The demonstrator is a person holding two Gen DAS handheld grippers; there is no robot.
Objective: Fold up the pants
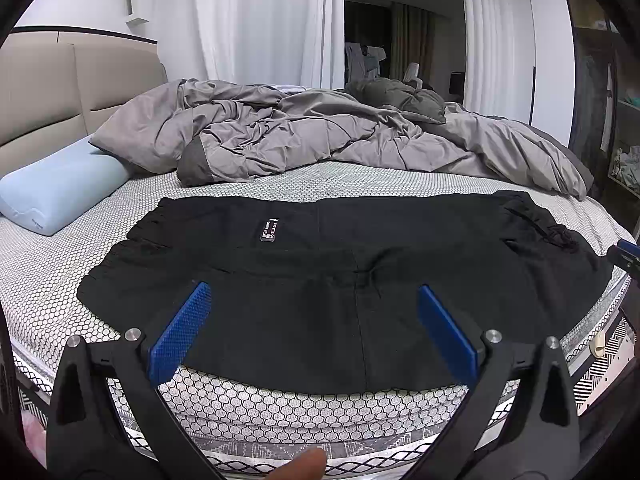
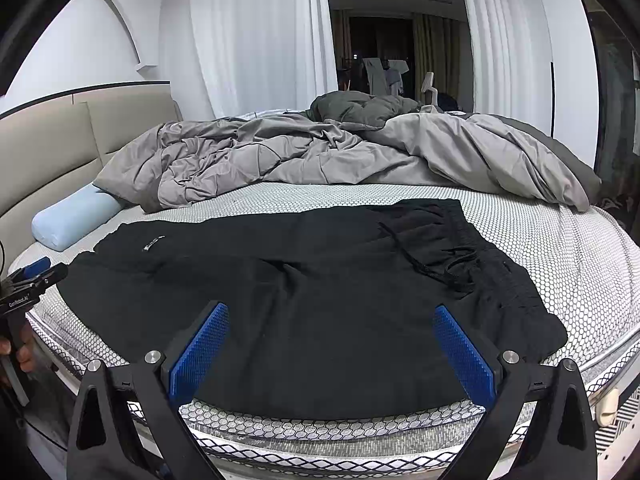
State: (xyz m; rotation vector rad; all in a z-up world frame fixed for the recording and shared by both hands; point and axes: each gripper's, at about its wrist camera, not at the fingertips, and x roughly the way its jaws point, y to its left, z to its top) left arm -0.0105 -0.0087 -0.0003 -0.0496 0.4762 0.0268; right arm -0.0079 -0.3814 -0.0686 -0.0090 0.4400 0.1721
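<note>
Bedroom with white curtains (image 1: 256, 20), honeycomb-patterned mattress (image 1: 52, 272), crumpled grey duvet (image 1: 304, 136) at far side, pale blue pillow (image 1: 60, 192) far left, black pants (image 1: 340, 280) seemingly already folded over, lying flat along near edge, left gripper (image 1: 314, 304) and right gripper (image 2: 332, 328) both spread wide, empty, poised over near hem

Matt black cloth pants (image 1: 344, 280) lie across the centre on a mattress (image 1: 48, 280) covered in honeycomb-textured mesh fabric. Upper centre, a crumpled grey duvet (image 1: 280, 136) shows a soft sheen. The left claw (image 1: 316, 304) pairs matt black plastic with knurled blue pads (image 1: 180, 332) and bright metal bolts.
</note>
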